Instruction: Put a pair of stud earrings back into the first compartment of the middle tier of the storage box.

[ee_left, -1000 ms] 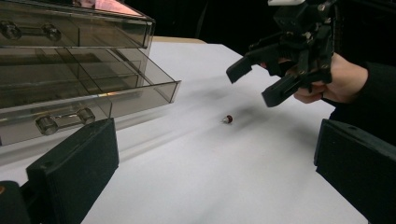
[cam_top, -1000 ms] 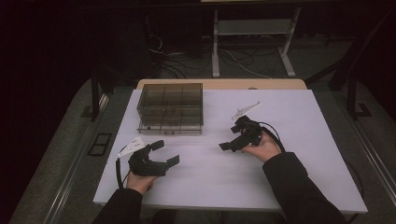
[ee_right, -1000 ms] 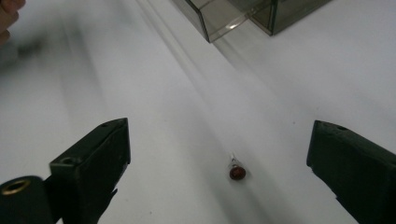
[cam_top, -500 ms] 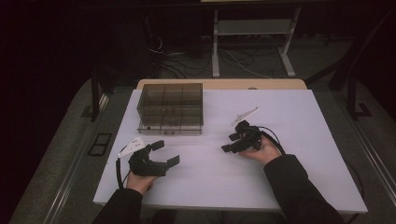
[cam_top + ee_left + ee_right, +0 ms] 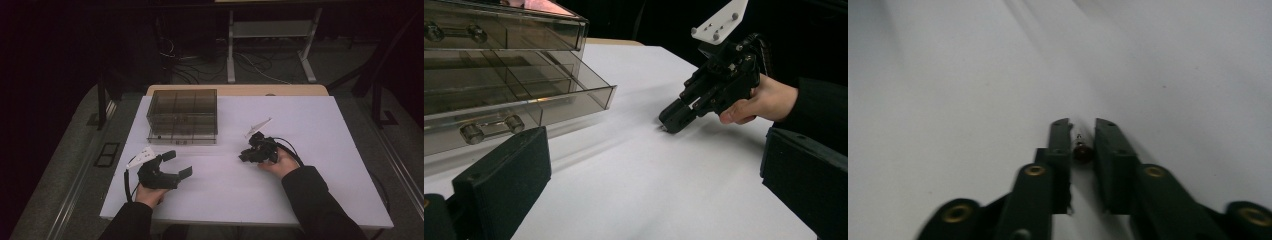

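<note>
My right gripper [image 5: 243,156] rests low on the white table [image 5: 325,200], right of centre, tips pointing left. Its jaws have just been closing and now stand shut on a small dark screw-like part [image 5: 1082,151], pinched between the pads close to the table; the fingertips [image 5: 1082,122] nearly meet. In the left gripper view that same gripper [image 5: 670,121] touches its tip to the table, held by a hand in a dark sleeve. My left gripper [image 5: 178,163] sits at the front left, open with nothing between its jaws [image 5: 649,155].
A smoky transparent drawer box [image 5: 183,116] stands at the back left of the table. Its lower drawer [image 5: 549,97] is pulled out a little towards the left gripper. Cables and a metal stand lie on the dark floor beyond.
The right gripper's jaws, wide apart a second ago, have closed together. The right hand shifted only slightly. The left gripper has stayed put.
</note>
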A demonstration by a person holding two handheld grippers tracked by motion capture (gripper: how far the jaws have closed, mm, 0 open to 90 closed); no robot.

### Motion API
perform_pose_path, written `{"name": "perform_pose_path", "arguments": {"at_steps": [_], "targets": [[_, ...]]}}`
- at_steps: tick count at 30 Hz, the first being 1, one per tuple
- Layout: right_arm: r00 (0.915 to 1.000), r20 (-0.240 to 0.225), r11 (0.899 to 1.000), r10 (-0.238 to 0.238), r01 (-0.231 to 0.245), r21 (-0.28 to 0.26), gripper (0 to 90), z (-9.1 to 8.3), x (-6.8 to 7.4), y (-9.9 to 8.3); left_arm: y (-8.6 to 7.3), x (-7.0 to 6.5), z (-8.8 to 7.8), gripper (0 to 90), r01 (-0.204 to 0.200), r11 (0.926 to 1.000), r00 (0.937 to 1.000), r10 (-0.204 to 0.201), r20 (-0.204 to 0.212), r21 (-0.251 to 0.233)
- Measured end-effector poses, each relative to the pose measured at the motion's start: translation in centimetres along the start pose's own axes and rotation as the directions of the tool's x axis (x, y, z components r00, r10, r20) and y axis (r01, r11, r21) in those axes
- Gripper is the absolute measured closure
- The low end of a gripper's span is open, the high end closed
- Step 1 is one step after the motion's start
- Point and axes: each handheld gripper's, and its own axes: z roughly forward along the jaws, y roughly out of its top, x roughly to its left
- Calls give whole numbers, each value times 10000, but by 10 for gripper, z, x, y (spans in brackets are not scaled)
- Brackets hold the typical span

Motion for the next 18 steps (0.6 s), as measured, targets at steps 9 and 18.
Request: {"name": "perform_pose_path", "arguments": {"at_steps": [9, 18], "targets": [[9998, -196, 9992, -25, 17, -407, 789, -10, 3, 9, 0, 0, 0, 0, -13, 10000, 10000, 13, -9, 43], [9977, -504, 9965, -446, 408, -735, 790, -26, 12, 42, 0, 0, 0, 0, -2, 10000, 10000, 2, 4, 10]]}}
